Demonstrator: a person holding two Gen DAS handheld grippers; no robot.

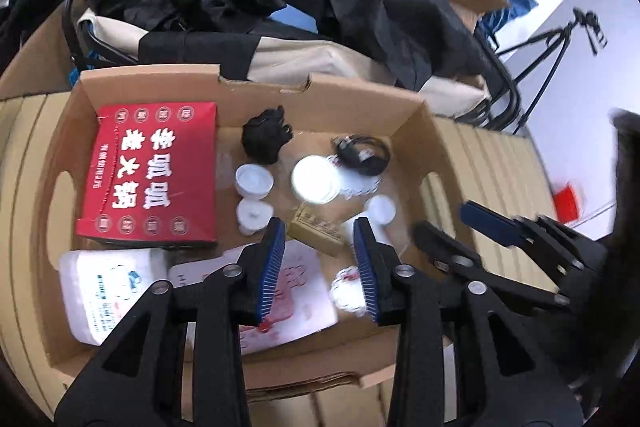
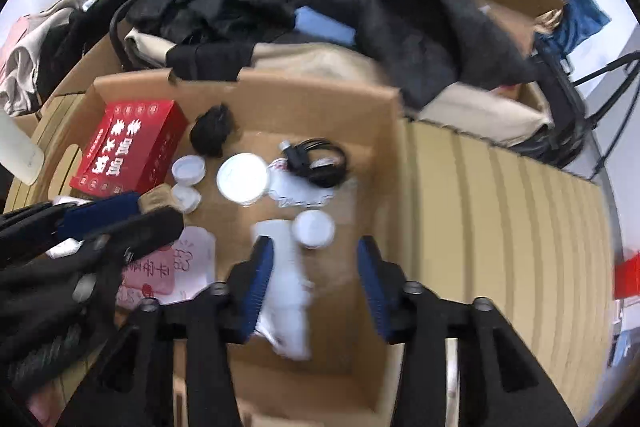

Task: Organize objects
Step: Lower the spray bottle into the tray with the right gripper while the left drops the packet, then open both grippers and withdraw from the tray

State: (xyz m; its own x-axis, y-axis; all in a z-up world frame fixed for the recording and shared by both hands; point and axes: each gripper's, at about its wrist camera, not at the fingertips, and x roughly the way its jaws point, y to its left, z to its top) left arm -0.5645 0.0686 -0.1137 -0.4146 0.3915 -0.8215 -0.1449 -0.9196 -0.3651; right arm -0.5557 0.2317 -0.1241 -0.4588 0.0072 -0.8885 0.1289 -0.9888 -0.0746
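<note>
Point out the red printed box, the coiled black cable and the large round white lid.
Red printed box (image 1: 154, 173), left wrist view, top face.
Coiled black cable (image 1: 362, 154), left wrist view, coil.
Large round white lid (image 2: 243, 178), right wrist view, centre.

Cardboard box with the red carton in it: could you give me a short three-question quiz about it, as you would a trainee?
1. True or false: the red rectangular carton lies inside the open brown cardboard box.
2. Which lies nearest the coiled black cable? A: round white lid. B: white tissue pack. C: red carton.
3. What colour is the crumpled soft bundle near the box's far wall?
Key: 1 true; 2 A; 3 black.
</note>
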